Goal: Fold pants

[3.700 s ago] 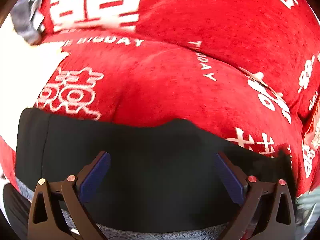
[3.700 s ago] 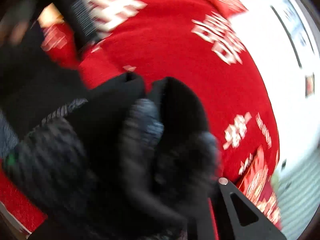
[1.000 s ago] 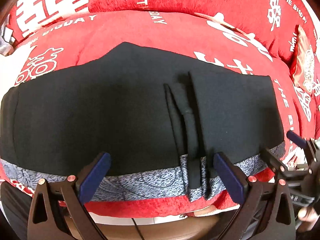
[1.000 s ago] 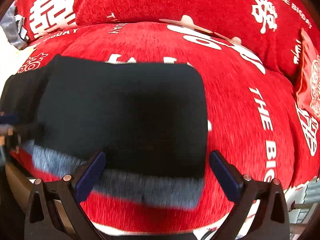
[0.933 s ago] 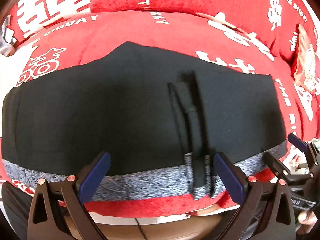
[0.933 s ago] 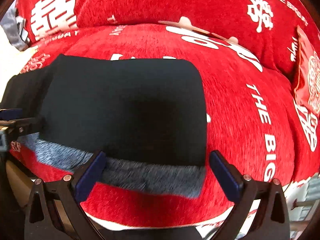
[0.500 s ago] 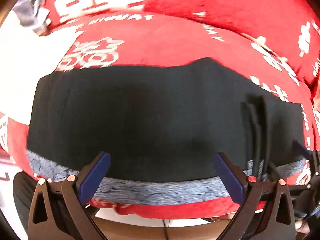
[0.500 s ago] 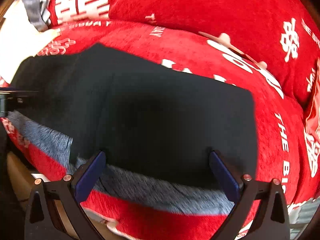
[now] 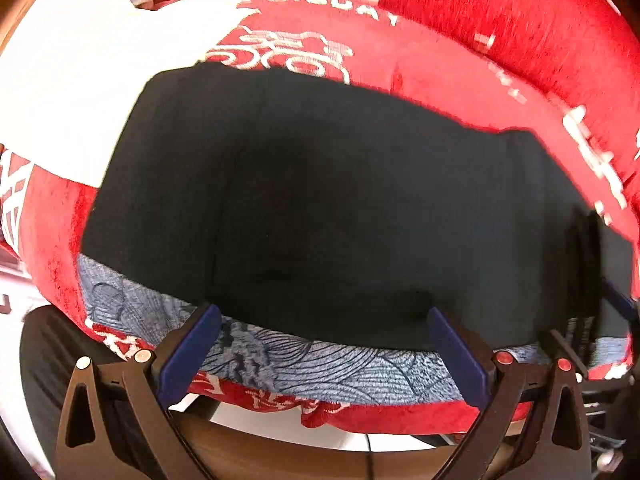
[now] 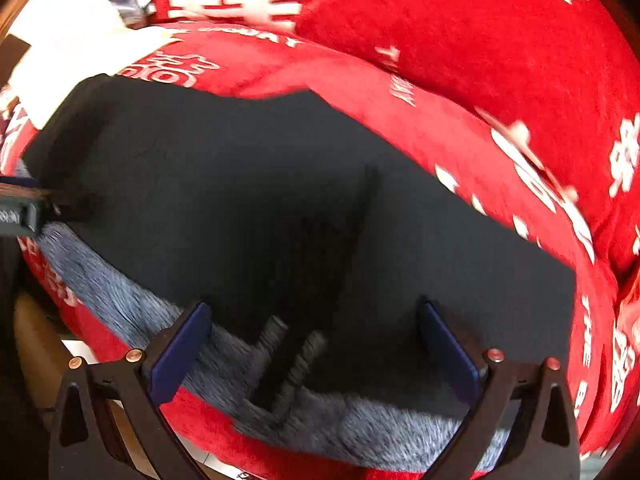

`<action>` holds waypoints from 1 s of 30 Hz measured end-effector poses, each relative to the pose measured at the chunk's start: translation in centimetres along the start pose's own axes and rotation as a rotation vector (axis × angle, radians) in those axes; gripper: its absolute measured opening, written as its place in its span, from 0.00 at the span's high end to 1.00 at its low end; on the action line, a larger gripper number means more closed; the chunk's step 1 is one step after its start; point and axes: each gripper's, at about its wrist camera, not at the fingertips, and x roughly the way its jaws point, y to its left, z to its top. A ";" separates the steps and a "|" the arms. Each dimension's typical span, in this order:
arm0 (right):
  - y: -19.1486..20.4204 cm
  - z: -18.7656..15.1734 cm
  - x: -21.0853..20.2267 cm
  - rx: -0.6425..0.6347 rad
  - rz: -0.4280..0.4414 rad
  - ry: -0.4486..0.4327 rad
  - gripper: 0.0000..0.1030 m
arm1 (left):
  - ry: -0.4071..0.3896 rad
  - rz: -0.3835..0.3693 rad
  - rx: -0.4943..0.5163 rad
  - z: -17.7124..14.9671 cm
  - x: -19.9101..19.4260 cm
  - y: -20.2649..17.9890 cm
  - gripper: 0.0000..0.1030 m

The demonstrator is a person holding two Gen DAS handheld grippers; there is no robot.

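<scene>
Pants: we see the black pants (image 9: 340, 208) spread flat on the red cushion (image 9: 500, 48), their grey patterned band (image 9: 320, 364) along its near edge.
Left gripper (image 9: 320, 354): we hold it wide apart, empty, over the band.
Right gripper (image 10: 312, 354): likewise spread, gripping nothing, above the drawstrings (image 10: 296, 356).

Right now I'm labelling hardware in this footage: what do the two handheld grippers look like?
Both look alike. The left gripper and right gripper each have two black plastic fingers with triangular cut-outs, flat dark-blue pads on the inner faces, and small copper-coloured and red round fasteners near the finger bases. No cable on either gripper and no sleeve is clearly visible.
</scene>
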 end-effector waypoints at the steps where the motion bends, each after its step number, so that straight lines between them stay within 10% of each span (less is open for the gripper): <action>1: 0.3 0.5 -0.2 -0.019 0.015 -0.014 0.00 | -0.027 0.029 -0.005 0.0 -0.5 0.5 0.00; 17: 8.0 13.3 8.3 -0.448 0.279 0.054 0.00 | 0.042 -0.068 -0.063 -0.9 1.4 7.2 0.00; 27: 13.6 16.5 11.9 -0.626 0.649 0.241 0.02 | 0.015 -0.155 -0.108 -0.4 0.1 11.2 0.00; 30: 13.8 17.2 10.9 -0.662 0.692 0.285 0.37 | 0.010 -0.171 -0.095 0.3 0.1 11.8 0.00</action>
